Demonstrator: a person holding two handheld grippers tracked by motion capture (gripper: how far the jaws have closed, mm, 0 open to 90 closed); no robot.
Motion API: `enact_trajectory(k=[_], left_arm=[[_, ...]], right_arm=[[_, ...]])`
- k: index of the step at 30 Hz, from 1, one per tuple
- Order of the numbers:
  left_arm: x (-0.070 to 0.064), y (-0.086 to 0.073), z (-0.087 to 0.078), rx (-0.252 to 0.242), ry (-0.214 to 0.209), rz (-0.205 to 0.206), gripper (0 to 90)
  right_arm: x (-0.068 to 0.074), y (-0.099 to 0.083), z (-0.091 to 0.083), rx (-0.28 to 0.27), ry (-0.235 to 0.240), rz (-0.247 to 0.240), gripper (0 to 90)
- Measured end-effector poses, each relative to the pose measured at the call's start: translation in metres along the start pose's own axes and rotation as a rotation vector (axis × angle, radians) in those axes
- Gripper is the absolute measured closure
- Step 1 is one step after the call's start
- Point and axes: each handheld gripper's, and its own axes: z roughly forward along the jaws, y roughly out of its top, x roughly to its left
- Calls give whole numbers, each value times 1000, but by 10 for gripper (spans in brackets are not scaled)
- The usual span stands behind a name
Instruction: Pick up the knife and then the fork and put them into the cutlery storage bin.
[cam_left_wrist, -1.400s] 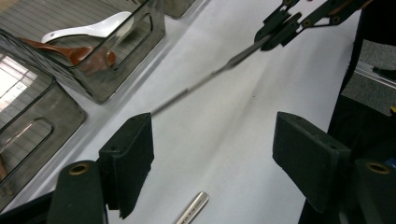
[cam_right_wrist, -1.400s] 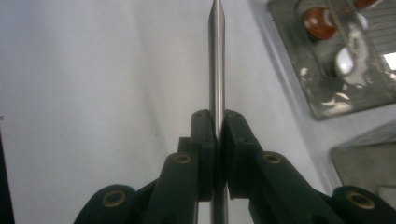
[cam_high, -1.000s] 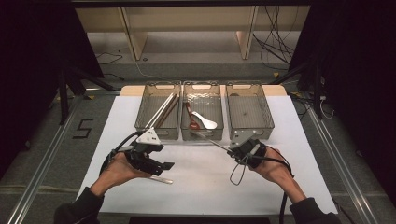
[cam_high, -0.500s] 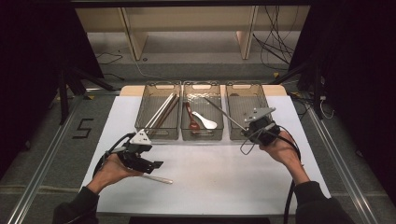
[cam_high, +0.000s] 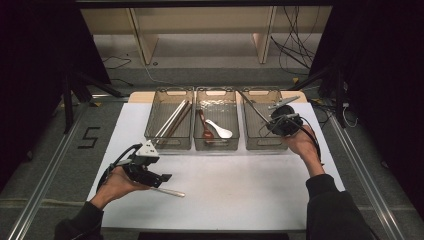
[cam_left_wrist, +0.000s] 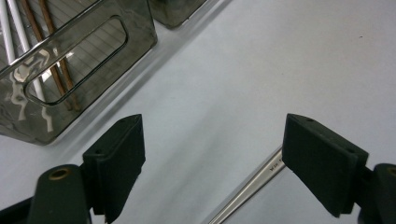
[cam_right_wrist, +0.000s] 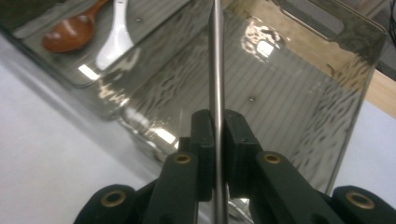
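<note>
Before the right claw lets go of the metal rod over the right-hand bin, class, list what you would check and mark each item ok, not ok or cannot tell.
1. Right claw shut firmly on the metal rod: ok.
2. Rod over the right bin: ok.
3. Right bin free of other utensils: ok.
4. Rod low enough to drop gently: cannot tell.
5. Left claw open, with the second metal rod on the table between its jaws: ok.
6. Left claw away from the bins: ok.
</note>
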Motion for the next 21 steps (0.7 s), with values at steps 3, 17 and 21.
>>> enact_trajectory(k=[3, 17, 21], left_arm=[[-1, -1, 0, 5, 2, 0, 204], [0, -6, 0, 24, 12, -13, 203], [0, -6, 0, 24, 13, -20, 203]], right_arm=[[-4, 3, 5, 15, -11, 10, 843], [-17, 14, 31, 93, -57, 120, 843], [-18, 16, 36, 111, -68, 136, 842]])
